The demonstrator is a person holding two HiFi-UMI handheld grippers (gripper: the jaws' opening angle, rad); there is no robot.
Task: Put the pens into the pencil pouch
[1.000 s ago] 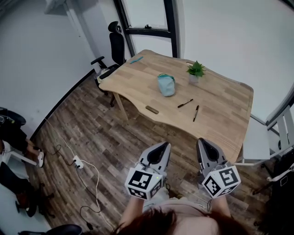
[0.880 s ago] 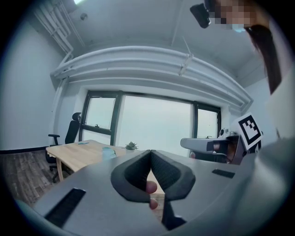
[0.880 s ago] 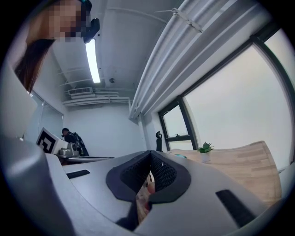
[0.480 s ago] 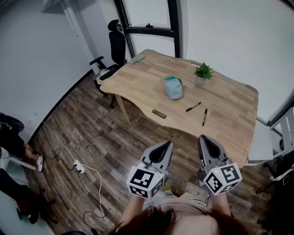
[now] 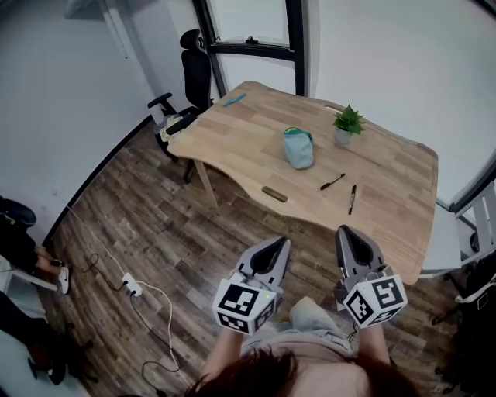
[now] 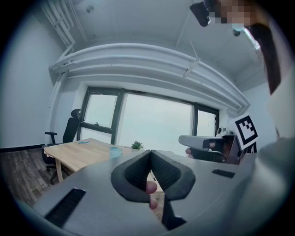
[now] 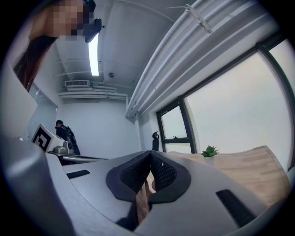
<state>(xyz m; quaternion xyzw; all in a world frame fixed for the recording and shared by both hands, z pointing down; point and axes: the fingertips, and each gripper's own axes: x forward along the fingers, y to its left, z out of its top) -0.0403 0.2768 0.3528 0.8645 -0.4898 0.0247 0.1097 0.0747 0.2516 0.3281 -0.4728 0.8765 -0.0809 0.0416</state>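
Head view: left hand-held gripper [image 5: 277, 243] and right hand-held gripper [image 5: 346, 231] both closed, pens [image 5: 332, 181] on table [image 5: 240, 136].

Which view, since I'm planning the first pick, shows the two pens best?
The head view: one pen and the other pen lie in plain sight on the table, right of the pouch. Both gripper views catch the table beyond their jaws, but no pen can be made out in either.

Bright, even daylight from window [image 5: 249, 19]; strong fisheye distortion; edges vignetted.
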